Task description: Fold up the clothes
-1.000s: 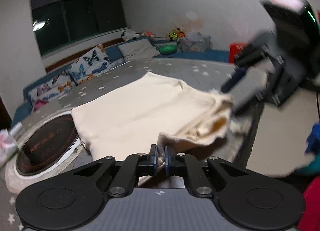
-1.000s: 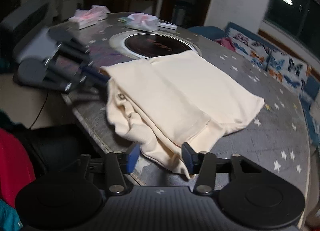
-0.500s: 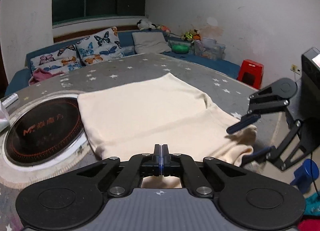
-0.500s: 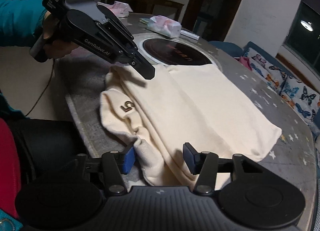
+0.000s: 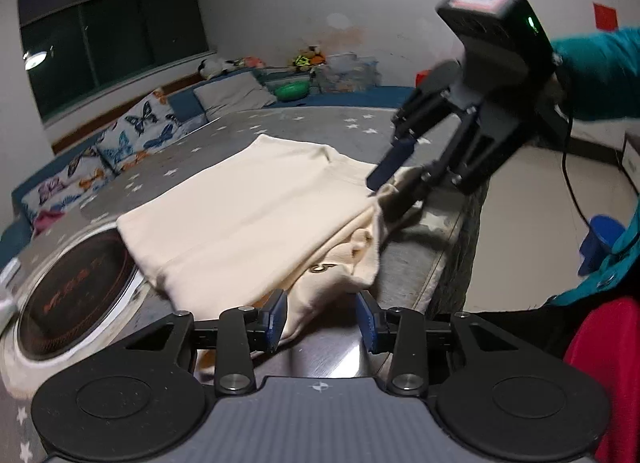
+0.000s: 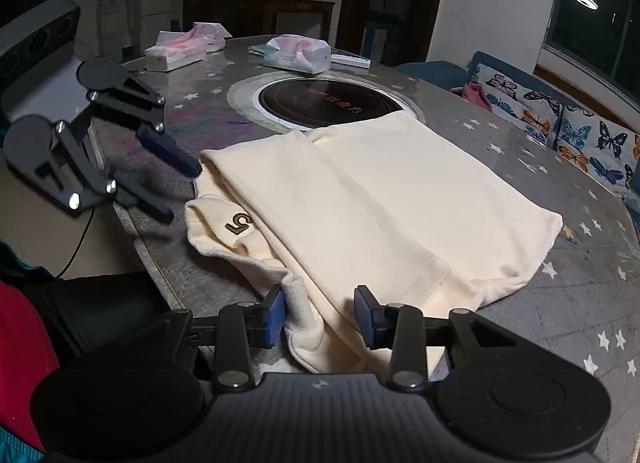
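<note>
Cloth (image 6: 168,131) with white stars covers round table (image 6: 460,95).

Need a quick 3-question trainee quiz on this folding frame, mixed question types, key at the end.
1. True or false: the cream folded garment lies partly over the round black induction hob set in the grey star-patterned table.
2. Which digit is printed on the garment's near-edge fold? A) 5 B) 8 C) 2
3. Fill in: fabric sits between the fingers of the right tool, whose jaws are ____.

Key: 1 true; 2 A; 3 closing
</note>
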### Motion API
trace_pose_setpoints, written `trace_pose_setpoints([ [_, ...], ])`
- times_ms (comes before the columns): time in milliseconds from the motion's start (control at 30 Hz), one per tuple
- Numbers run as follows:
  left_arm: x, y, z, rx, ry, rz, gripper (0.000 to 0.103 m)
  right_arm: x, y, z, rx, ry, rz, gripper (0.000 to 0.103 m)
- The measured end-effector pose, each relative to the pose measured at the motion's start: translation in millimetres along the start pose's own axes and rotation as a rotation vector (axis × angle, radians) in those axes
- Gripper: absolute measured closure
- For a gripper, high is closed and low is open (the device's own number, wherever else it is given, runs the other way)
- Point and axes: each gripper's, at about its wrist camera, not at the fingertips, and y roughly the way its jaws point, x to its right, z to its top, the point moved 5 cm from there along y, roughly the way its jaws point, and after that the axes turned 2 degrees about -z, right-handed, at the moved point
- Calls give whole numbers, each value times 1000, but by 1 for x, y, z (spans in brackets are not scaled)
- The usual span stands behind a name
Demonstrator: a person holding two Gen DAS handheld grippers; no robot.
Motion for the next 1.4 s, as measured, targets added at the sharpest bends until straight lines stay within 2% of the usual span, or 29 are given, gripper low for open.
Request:
trace_pose_setpoints([
  [33,1,3,1,1,2,6,65,-1,-1,0,0,-2,-1,67],
  [67,1,7,2,1,5,11,76,-2,-1,0,0,-5,-2,67],
  [133,2,13,3,2,10,22,92,-5,-3,0,0,-12,-3,66],
  [200,-3,14,7,17,-18,25,95,-7,-6,-1,4,-20,-1,65],
  [333,-30,15,22,33,-146,20,96,-17,-15,-2,35,-88,5,45],
  [467,-52,23,33,26,-239,6,96,-24,-9,-4,34,-156,-2,44],
  [533,-57,28,36,24,-246,8,96,-24,-3,-4,37,-170,-26,46],
  [600,-60,31,36,20,-257,8,96,-22,3,-4,38,-176,-45,53],
  [667,-60,30,33,17,-258,10,96,-17,12,-3,17,-146,-48,77],
  [767,-54,26,27,21,-227,28,91,-7,13,2,24,-63,-19,89],
  [900,-41,14,15,32,-159,57,84,10,8,10,32,53,20,91],
  [967,-35,12,8,28,-115,84,67,14,6,14,33,81,29,91],
  [1033,-30,11,4,25,-77,106,60,17,6,17,36,94,29,91],
  [1067,-28,12,2,22,-58,112,60,19,6,19,36,103,29,91],
  [1267,-28,22,-7,-11,20,151,62,21,4,26,53,108,7,92],
  [1300,-30,23,-8,-17,25,152,66,21,4,26,55,105,-1,92],
  [1333,-32,22,-9,-21,23,151,80,21,4,26,57,103,-8,92],
  [1367,-35,21,-9,-23,11,145,89,20,3,26,60,101,-13,93],
  [1400,-37,20,-9,-24,-2,140,91,19,3,26,63,100,-15,93],
])
